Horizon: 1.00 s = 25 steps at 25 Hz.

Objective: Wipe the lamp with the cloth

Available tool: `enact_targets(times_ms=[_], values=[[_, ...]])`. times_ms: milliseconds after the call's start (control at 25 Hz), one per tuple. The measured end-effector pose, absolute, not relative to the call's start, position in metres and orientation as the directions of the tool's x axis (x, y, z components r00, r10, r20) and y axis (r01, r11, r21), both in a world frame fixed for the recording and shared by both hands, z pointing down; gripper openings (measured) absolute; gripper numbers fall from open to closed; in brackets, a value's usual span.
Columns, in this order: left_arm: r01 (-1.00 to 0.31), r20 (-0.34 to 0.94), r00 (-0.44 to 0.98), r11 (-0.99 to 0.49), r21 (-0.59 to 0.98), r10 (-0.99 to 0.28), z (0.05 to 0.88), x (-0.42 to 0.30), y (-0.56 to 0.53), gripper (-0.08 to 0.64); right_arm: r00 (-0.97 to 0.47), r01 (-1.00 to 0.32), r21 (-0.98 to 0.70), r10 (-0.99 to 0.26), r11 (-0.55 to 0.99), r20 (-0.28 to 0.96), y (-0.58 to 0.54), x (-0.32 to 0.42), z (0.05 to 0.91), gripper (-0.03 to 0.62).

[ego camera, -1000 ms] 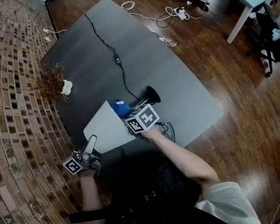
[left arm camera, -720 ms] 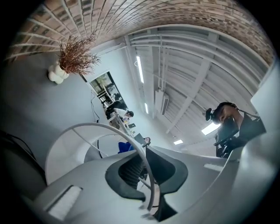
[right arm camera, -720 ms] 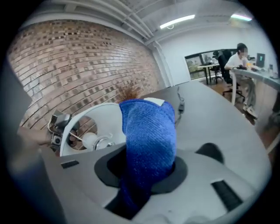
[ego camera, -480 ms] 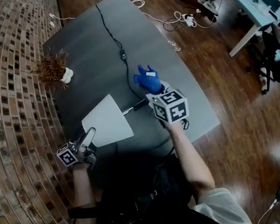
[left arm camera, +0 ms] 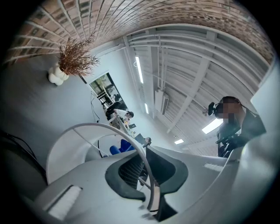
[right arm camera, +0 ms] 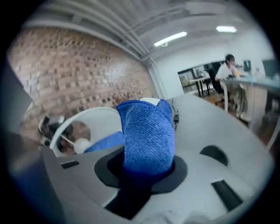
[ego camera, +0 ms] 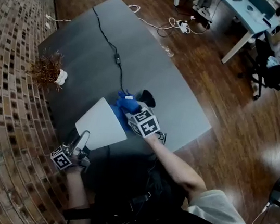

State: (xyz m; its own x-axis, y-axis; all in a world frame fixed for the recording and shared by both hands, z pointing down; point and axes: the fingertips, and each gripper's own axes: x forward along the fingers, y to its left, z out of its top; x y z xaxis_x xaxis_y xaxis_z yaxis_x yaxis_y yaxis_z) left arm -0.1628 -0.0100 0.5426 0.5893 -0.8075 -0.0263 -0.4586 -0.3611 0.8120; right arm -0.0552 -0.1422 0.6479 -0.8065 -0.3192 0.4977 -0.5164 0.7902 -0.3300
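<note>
Wiping appears to be in hand: the right gripper (ego camera: 133,114) pinches the blue cloth (ego camera: 126,102) at the narrow end of the lamp (ego camera: 101,126), while the left gripper (ego camera: 81,140) clamps the shade's wide rim. The next move calls for dragging the cloth along the shade.

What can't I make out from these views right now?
- Lamp stem between the white cone lampshade and the round black lamp base: head view, hidden behind the blue microfibre cloth and the right gripper.
- Where the cloth touches the shade: right gripper view, the cloth fills the middle and the rest is blurred.
- Shade's outer surface: left gripper view looks only inside it; the left gripper, shut on its rim, blocks the bottom.
</note>
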Motion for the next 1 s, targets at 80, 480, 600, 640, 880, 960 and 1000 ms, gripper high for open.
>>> enact_targets(times_ms=[80, 480, 600, 640, 880, 960, 1000], values=[[-0.456, -0.030, 0.590, -0.364, 0.812, -0.806, 0.543, -0.163, -0.009, 0.029, -0.731, -0.508, -0.089, -0.374, 0.856, 0.571, -0.152, -0.050, 0.649, 0.103], [-0.457, -0.032, 0.586, -0.363, 0.812, -0.809, 0.543, -0.164, -0.011, 0.029, -0.421, -0.523, 0.413, -0.647, 0.746, 0.636, -0.255, 0.059, 0.658, 0.103], [-0.462, -0.022, 0.582, -0.352, 0.814, -0.813, 0.543, -0.164, -0.013, 0.029, -0.374, -0.657, 0.356, -0.697, 0.665, 0.611, -0.276, 0.098, 0.637, 0.101], [-0.461, -0.018, 0.578, -0.345, 0.817, -0.816, 0.543, -0.164, -0.014, 0.029, -0.455, -0.697, 0.237, -0.673, 0.677, 0.582, -0.271, 0.095, 0.622, 0.101], [-0.423, 0.004, 0.536, -0.265, 0.866, -0.844, 0.541, -0.173, -0.027, 0.029, -0.833, -0.471, -0.164, -0.377, 0.867, 0.404, -0.169, -0.021, 0.612, 0.101], [-0.415, 0.023, 0.524, -0.232, 0.880, -0.851, 0.543, -0.175, -0.027, 0.029, -0.787, -0.455, -0.056, -0.371, 0.889, 0.493, -0.160, -0.030, 0.651, 0.101], [-0.412, 0.029, 0.523, -0.223, 0.883, -0.852, 0.543, -0.175, -0.027, 0.029, -0.741, -0.497, -0.001, -0.423, 0.868, 0.522, -0.170, -0.019, 0.663, 0.101]])
